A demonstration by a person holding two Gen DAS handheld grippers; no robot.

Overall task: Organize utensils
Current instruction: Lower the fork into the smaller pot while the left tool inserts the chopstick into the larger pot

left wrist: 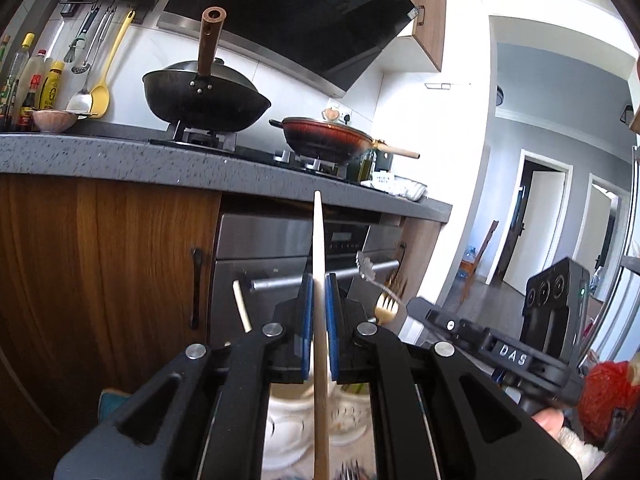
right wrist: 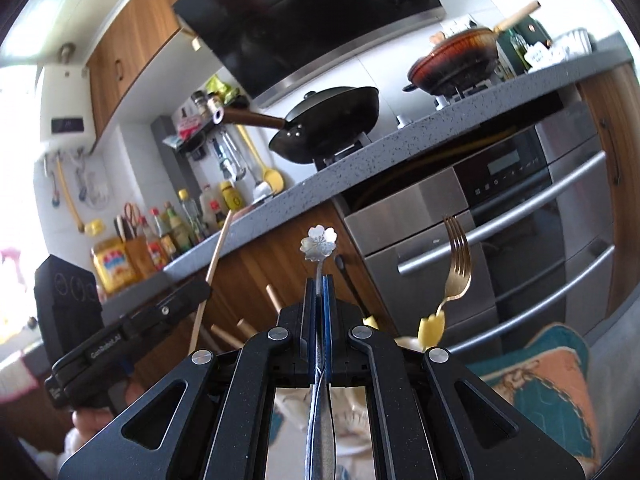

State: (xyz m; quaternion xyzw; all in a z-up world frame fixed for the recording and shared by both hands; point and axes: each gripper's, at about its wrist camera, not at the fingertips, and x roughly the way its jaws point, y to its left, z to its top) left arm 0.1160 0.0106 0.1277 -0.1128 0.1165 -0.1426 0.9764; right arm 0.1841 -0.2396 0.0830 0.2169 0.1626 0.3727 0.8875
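At frame centre, a wooden chopstick [left wrist: 319, 264] was pinched upright by the left hand-held gripper [left wrist: 319, 300], while a flower-ended utensil [right wrist: 319, 243] was pinched by the right hand-held gripper [right wrist: 319, 304], seemingly lifted out for sorting. A gold fork [right wrist: 458, 264] stood right of centre.

Both wrist cameras sit low, close before the oven [left wrist: 296, 248], looking up along their fingers. Both views share the black wok [right wrist: 332, 120] above it.

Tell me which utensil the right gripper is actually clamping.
The silver utensil with the flower-shaped end, pinched in the shut right gripper. The gold fork stands free beside it; the left gripper holds the wooden chopstick.
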